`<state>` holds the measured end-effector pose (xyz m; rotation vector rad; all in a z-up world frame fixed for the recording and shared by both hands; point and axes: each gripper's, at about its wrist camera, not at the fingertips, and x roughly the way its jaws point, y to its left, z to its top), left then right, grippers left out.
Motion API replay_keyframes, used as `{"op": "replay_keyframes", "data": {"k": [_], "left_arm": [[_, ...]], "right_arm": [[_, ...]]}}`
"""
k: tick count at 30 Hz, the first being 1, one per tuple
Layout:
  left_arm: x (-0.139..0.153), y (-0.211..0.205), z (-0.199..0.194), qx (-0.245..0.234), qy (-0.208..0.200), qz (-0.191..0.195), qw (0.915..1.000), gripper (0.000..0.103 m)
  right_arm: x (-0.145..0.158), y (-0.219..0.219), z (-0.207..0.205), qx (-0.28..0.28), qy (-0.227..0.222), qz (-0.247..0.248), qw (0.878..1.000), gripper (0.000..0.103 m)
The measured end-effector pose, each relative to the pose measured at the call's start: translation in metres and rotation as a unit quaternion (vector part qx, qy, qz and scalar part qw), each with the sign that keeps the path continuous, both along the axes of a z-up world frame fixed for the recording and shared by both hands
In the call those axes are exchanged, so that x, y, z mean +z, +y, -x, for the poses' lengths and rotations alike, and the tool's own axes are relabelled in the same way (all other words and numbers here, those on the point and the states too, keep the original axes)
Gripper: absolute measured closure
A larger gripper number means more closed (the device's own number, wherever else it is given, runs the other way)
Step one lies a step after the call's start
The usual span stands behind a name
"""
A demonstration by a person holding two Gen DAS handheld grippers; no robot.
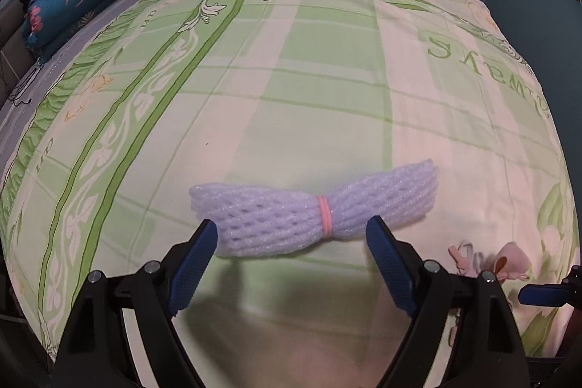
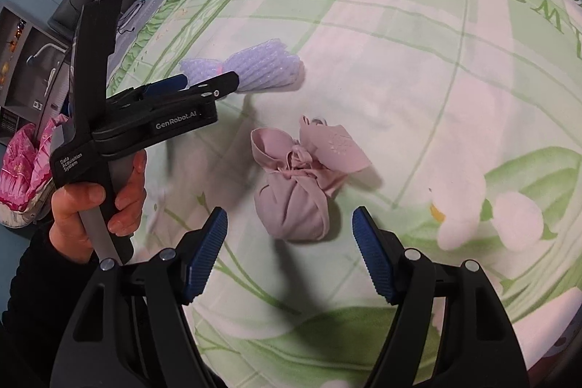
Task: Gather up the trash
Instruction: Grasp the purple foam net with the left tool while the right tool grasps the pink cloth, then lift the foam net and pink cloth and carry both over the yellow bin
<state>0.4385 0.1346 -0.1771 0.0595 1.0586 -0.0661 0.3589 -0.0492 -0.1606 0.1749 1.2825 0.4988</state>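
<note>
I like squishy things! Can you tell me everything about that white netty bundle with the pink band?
The foam net bundle is pale bluish-white mesh, folded in layers and cinched at the middle by a pink rubber band, so both ends flare like a bow. It lies flat on the green patterned bedsheet, between the open left hand-held gripper's fingers, apparently untouched.

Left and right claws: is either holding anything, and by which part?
Nothing is held. The left claw is open around the white foam net bundle; the right claw is open before the knotted pink cloth pouch.
</note>
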Motion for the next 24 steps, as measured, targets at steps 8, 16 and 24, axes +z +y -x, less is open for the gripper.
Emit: {"op": "replay_keyframes", "data": {"k": [8,16,24], "left_arm": [[0.002,-0.01,-0.002,-0.037,-0.017,-0.02,0.999,0.055],[0.004,-0.005,0.004,-0.042,-0.02,-0.021,0.9987,0.091],[0.009,-0.004,0.011,-0.037,-0.025,-0.018,0.9988,0.102]], "right_arm": [[-0.016,0.017,-0.015,0.003,0.004,0.036,0.999,0.05],[-0.016,0.02,-0.015,0.007,0.003,0.049,0.999,0.073],[-0.008,0.013,-0.002,0.008,0.013,0.033,0.999,0.074]]}}
